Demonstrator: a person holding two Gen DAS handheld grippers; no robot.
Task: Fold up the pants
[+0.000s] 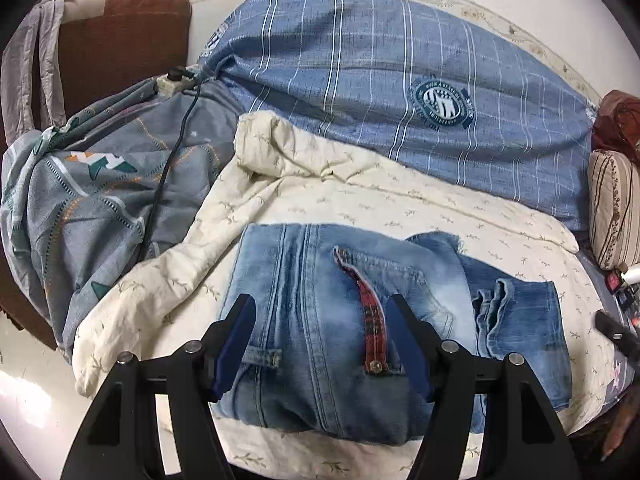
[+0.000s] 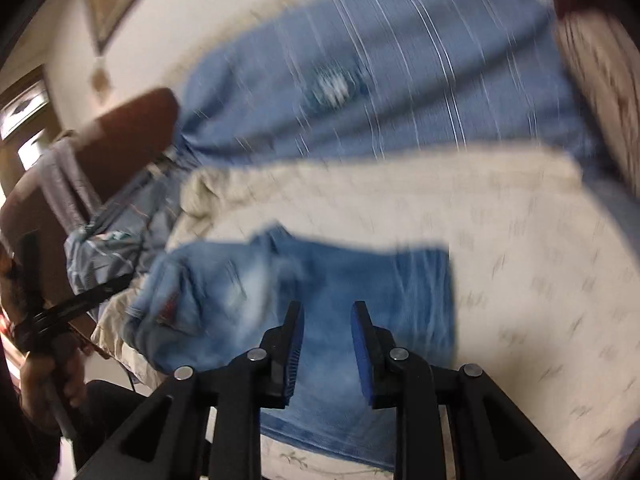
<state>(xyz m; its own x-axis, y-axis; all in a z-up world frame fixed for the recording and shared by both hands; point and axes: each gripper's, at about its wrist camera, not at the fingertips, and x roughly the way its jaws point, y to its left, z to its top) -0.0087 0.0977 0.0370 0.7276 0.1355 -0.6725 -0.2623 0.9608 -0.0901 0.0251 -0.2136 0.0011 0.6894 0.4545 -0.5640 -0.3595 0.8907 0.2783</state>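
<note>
Light blue jeans [image 1: 320, 312] lie folded into a compact stack on a cream floral sheet [image 1: 460, 216]; a red plaid pocket lining [image 1: 370, 320] shows on top. My left gripper [image 1: 320, 304] is open, its blue-padded fingers wide apart just above the jeans' near part, holding nothing. The right wrist view is motion-blurred. In it my right gripper [image 2: 327, 308] is open with a narrower gap, above the near part of the jeans [image 2: 340, 280], holding nothing. The left gripper's black frame [image 2: 80, 296] and the hand holding it show at that view's left edge.
A blue striped quilt [image 1: 380, 72] lies behind the sheet. A grey patterned blanket [image 1: 100, 184] with a power strip [image 1: 174, 80] and black cable sits at left. A brown chair [image 1: 120, 40] stands at back left. A striped cushion [image 1: 614, 208] is at right.
</note>
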